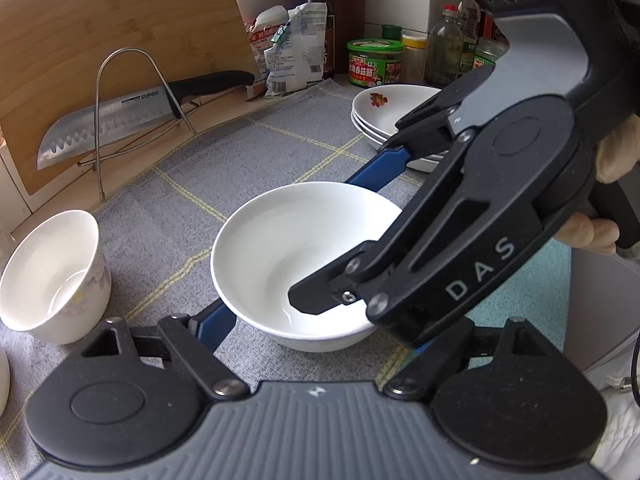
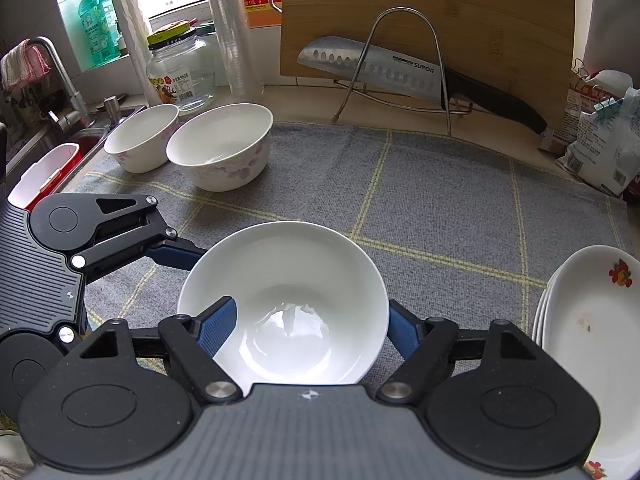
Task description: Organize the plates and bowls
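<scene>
A plain white bowl (image 1: 280,248) (image 2: 288,280) stands upright on the grey checked mat (image 2: 440,200). My right gripper (image 2: 308,324) (image 1: 324,240) reaches over it, open. One finger (image 2: 218,320) lies inside the bowl, the other (image 2: 400,328) outside its right wall. My left gripper (image 1: 320,332) (image 2: 160,296) straddles the bowl low down from the other side. Its left finger (image 1: 216,320) lies against the outer wall. The right gripper hides its other finger, so I cannot tell whether it grips.
Two floral bowls (image 2: 142,142) (image 2: 220,146) stand at the mat's far left; one (image 1: 52,276) also shows in the left wrist view. A stack of flowered plates (image 2: 592,340) (image 1: 388,116) sits right. A knife (image 2: 380,68) rests in a wire rack against a cutting board (image 2: 480,20). Sink (image 2: 80,136) left.
</scene>
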The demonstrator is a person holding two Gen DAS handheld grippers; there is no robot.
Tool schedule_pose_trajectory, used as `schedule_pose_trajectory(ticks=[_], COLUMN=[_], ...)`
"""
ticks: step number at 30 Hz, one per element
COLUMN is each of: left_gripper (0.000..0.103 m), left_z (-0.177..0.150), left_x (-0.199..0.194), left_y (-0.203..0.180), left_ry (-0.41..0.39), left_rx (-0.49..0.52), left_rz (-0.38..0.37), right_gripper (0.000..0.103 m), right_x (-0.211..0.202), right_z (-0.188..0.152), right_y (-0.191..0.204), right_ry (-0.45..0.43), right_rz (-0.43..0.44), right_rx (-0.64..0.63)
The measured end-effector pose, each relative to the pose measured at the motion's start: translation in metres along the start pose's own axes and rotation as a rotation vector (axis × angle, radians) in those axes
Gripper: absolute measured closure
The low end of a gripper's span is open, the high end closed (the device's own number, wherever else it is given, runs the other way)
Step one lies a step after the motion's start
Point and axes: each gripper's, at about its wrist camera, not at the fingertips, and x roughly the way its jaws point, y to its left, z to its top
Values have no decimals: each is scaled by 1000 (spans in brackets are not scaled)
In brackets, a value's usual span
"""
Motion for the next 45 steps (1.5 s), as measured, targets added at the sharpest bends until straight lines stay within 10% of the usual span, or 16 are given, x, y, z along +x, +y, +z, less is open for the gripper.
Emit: schedule_pose_trajectory(ticks=[3,26,45], left_gripper=[12,10,10], left_z=[-3,-33,25], left_x=[-2,-75,-22], left_y=[-1,92,194], left_ry=[9,45,147], left_rx=[2,-294,-248], left_rz=[23,382,274], right_gripper=[0,0,0], right_x=[-3,17,72], right_z=[0,49,83], right_y=[3,49,81], right_ry=[-17,-66,-26], right_rz=[-16,6,-28], right_rx=[-10,-205,-275])
